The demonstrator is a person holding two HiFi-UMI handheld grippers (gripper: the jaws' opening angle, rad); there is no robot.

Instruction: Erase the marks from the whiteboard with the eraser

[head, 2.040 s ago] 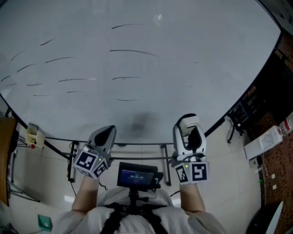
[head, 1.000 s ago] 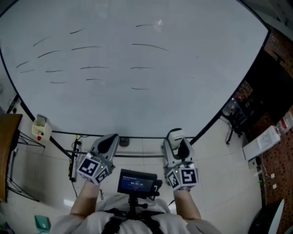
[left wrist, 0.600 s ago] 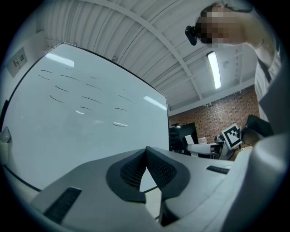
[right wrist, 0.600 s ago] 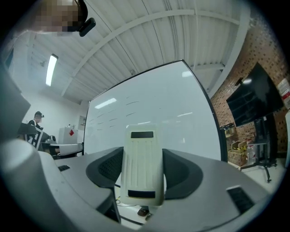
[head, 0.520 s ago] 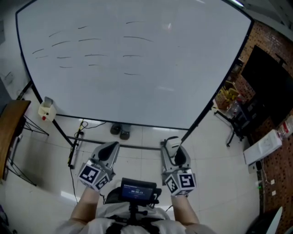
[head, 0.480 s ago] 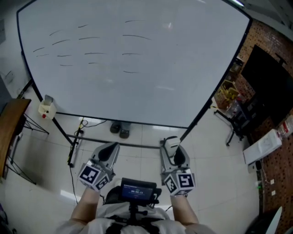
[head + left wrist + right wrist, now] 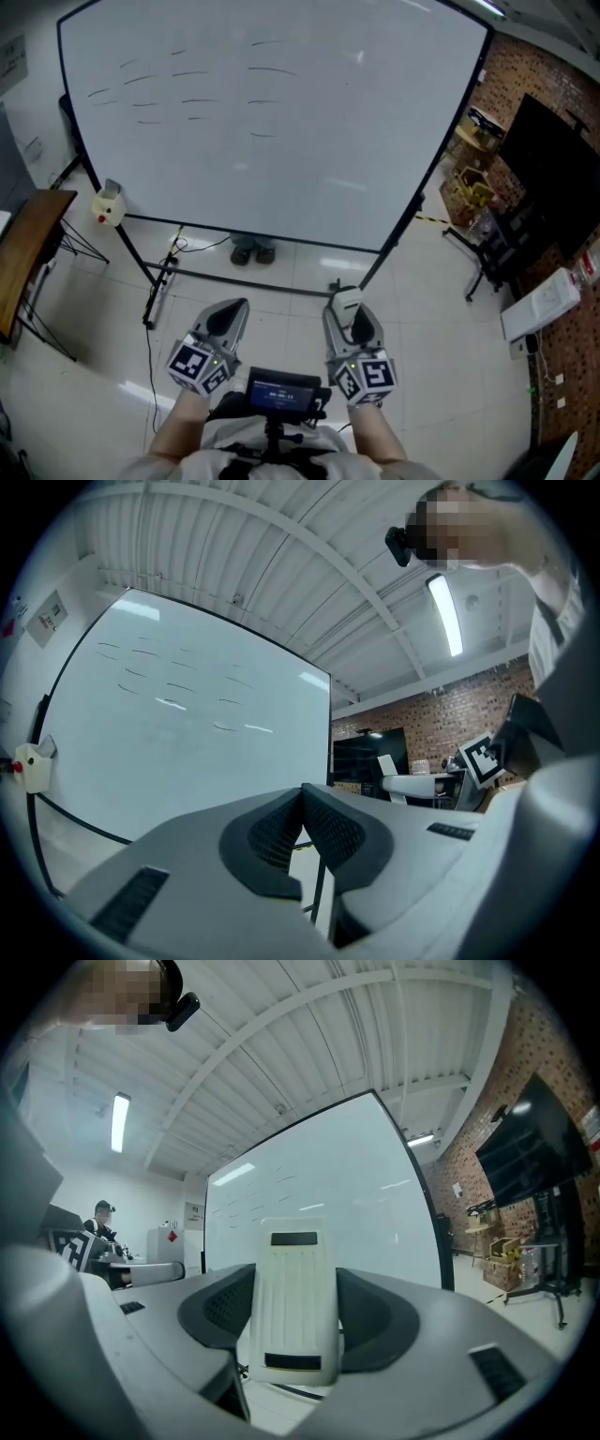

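The grey left gripper (image 7: 302, 803) was clenched shut on nothing, while beside it the grey right gripper (image 7: 347, 305) grasped the white ribbed plastic eraser (image 7: 292, 1307), both well apart from the large standing whiteboard (image 7: 309, 159) bearing thin dark marks (image 7: 187, 80) at its upper left.

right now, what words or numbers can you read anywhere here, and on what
No text here reads clearly.
whiteboard: short pen strokes only, no words.
small screen at the person's chest: lit lines, too small to read.
wall notice: print too small to read.
eraser: two dark patches, no legible print.
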